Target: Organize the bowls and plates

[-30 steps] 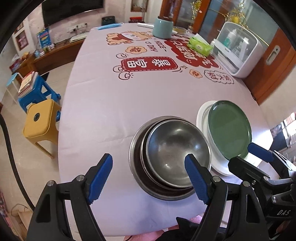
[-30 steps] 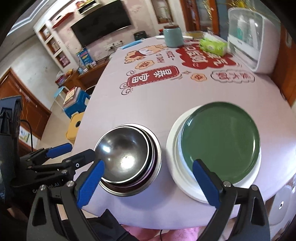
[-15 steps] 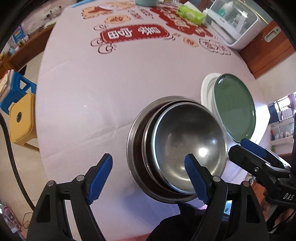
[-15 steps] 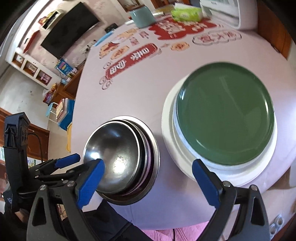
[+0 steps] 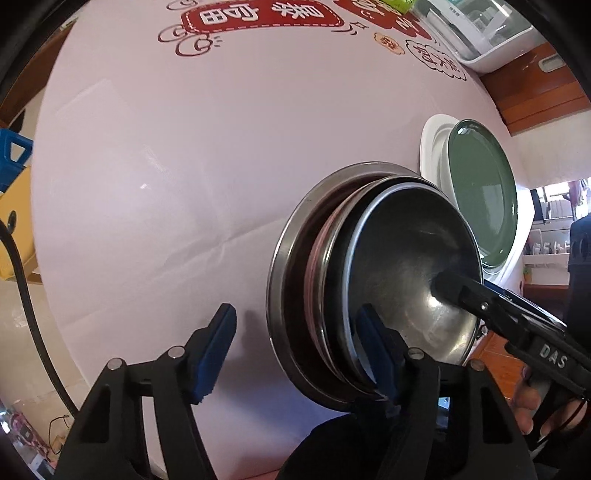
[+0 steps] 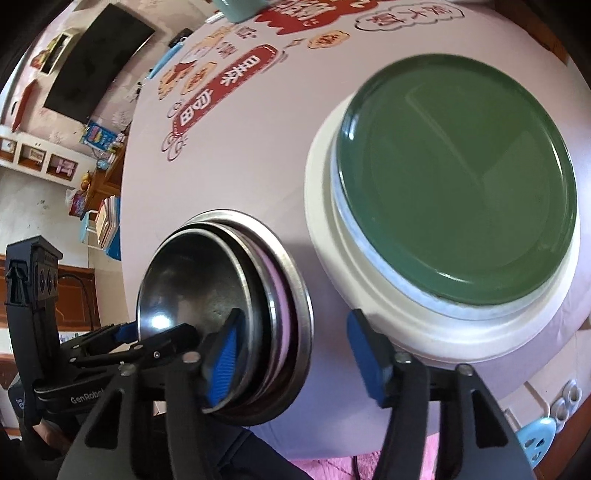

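Nested round steel bowls (image 5: 406, 288), polished and dished, are straddled at opposite rims by the closing jaws of the left gripper (image 5: 299, 352) and right gripper (image 6: 291, 354), with no pad seen pressing yet. Just beyond the right gripper's outer finger, a glossy green plate (image 6: 458, 181) is stacked on matte white plates (image 6: 369, 288). Everything is borne on a smooth pink printed tablecloth (image 5: 184, 166).

The tablecloth (image 5: 192, 155) is pale lilac-pink, printed toward twelve o'clock with red banners bearing white characters, red cloud outlines and small orange badges. The nested bowls (image 5: 402, 280) are bare silver steel, one showing a pink band at its rim. At two o'clock of them, a dark green plate (image 6: 458, 177) lies on white plates (image 6: 369, 295). Both grippers, left (image 5: 299, 354) and right (image 6: 295, 354), are black with blue pads. A teal cup (image 6: 240, 7) stands at eleven o'clock.
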Motion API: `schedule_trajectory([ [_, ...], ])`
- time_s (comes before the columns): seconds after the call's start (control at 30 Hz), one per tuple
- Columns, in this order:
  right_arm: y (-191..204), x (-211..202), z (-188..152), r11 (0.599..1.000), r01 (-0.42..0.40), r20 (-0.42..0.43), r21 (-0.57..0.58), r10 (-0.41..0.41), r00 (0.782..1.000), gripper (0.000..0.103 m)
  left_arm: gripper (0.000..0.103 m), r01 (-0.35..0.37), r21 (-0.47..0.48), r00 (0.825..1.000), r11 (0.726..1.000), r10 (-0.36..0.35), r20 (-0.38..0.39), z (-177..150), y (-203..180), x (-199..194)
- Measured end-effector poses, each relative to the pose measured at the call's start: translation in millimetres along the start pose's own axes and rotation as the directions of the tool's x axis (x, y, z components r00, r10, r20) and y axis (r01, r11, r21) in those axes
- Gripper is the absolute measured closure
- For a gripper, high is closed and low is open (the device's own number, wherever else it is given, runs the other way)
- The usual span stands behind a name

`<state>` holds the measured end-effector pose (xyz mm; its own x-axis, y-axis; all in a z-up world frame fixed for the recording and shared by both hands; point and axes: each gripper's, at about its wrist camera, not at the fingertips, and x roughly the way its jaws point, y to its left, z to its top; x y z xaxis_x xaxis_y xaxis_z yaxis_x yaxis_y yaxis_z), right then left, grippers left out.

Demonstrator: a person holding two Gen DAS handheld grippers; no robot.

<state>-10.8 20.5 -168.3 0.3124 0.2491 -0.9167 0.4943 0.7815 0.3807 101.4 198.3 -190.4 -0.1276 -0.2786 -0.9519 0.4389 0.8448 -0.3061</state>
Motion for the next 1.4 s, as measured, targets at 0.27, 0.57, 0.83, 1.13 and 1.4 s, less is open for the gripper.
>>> schedule_trajectory([
  [0.27, 1, 2, 0, 0.999, -0.034, -0.015, 0.015, 0.034, 0.999, 0.068, 0.057, 0.079, 0.014, 0.997, 0.997, -0.078, -0.023, 4, 1, 3],
  [0.57, 1, 2, 0, 0.998, -0.061, -0.038, 0.007, 0.061, 0.997, 0.073, 0.06, 0.099, -0.009, 0.995, 0.995, -0.099, -0.03, 6, 0, 6],
  [0.83, 1, -2, 2, 0.996, -0.082, -0.058, -0.031, 0.08, 0.995, 0.073, 0.061, 0.112, -0.076, 0.994, 0.991, -0.112, -0.009, 3, -6, 7],
  [1.13, -1, -20, 15, 0.989, -0.095, -0.045, -0.112, 0.091, 0.995, 0.073, 0.062, 0.124, -0.112, 0.991, 0.986, -0.118, 0.06, 1, -20, -9],
  [1.4, -10, -41, 34, 0.977, -0.09, -0.029, -0.195, 0.086, 0.996, 0.074, 0.064, 0.145, -0.142, 0.981, 0.979, -0.123, 0.15, 1, -49, -24],
])
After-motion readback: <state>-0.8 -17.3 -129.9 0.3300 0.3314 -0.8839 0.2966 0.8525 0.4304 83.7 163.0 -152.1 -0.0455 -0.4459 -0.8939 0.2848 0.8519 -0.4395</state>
